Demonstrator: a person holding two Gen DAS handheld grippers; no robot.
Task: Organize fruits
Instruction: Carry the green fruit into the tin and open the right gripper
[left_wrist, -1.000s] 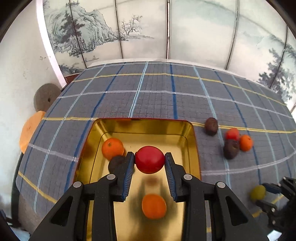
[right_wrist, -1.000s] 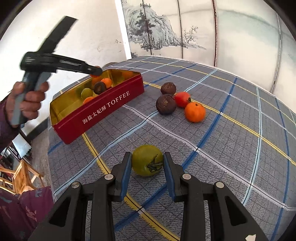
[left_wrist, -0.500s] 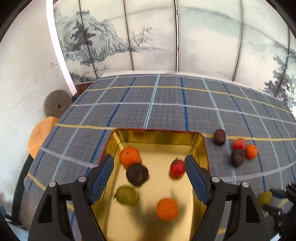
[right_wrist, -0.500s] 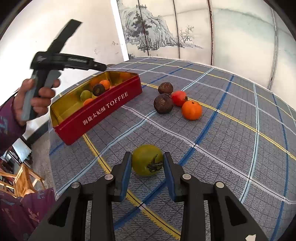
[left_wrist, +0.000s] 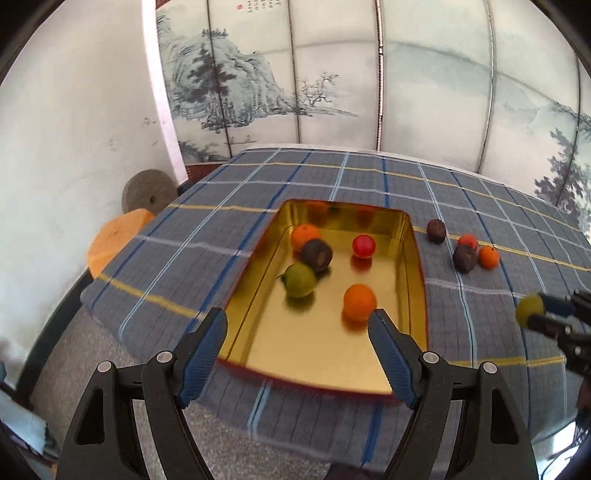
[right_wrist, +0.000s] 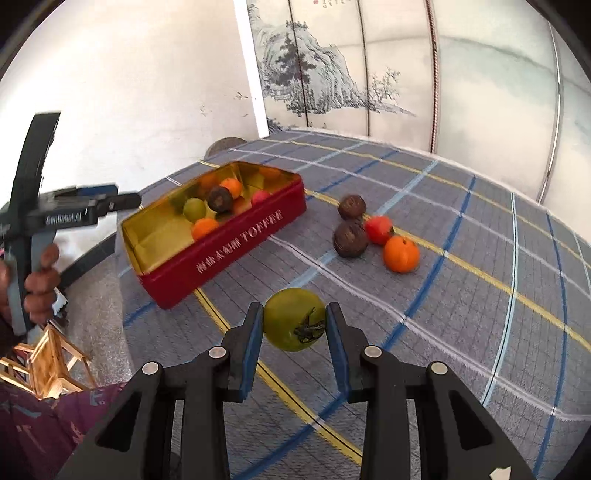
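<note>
My left jaws (left_wrist: 297, 332) gape wide over the near end of the toffee tin (left_wrist: 413, 266), nothing between the pads; they have just been opening. The tin is my landmark: red outside, gold inside, sitting on the checked cloth (left_wrist: 229, 236) that covers the surface.

Working across the tin from its left side: an orange fruit (left_wrist: 305, 235) at the far left, a dark brown fruit (left_wrist: 316, 254) touching it just in front, and a green fruit (left_wrist: 300, 280) tucked against the brown one, nearer to me. Towards the far right wall lies a red fruit (left_wrist: 364, 246), alone. Nearer the front right lies a second orange fruit (left_wrist: 359, 301), just beyond my right-hand pad.

Right of the tin, out on the cloth, sits a loose cluster: one brown fruit (right_wrist: 352, 206) farthest back, a bigger brown one (right_wrist: 351, 240) in front of it, a red tomato (right_wrist: 379, 229) touching that one, and a tangerine (right_wrist: 401, 254) beside the tomato.

Further right again, well apart from the tin, my right jaws (right_wrist: 294, 325) are clamped on a green tomato (right_wrist: 294, 319), a pad pressed on either side, its dark stalk facing me. It hangs above the cloth, near a yellow stripe.

From that side I see my left hand (right_wrist: 38, 284) gripping the left tool's handle, beyond the tin's near-left corner.
</note>
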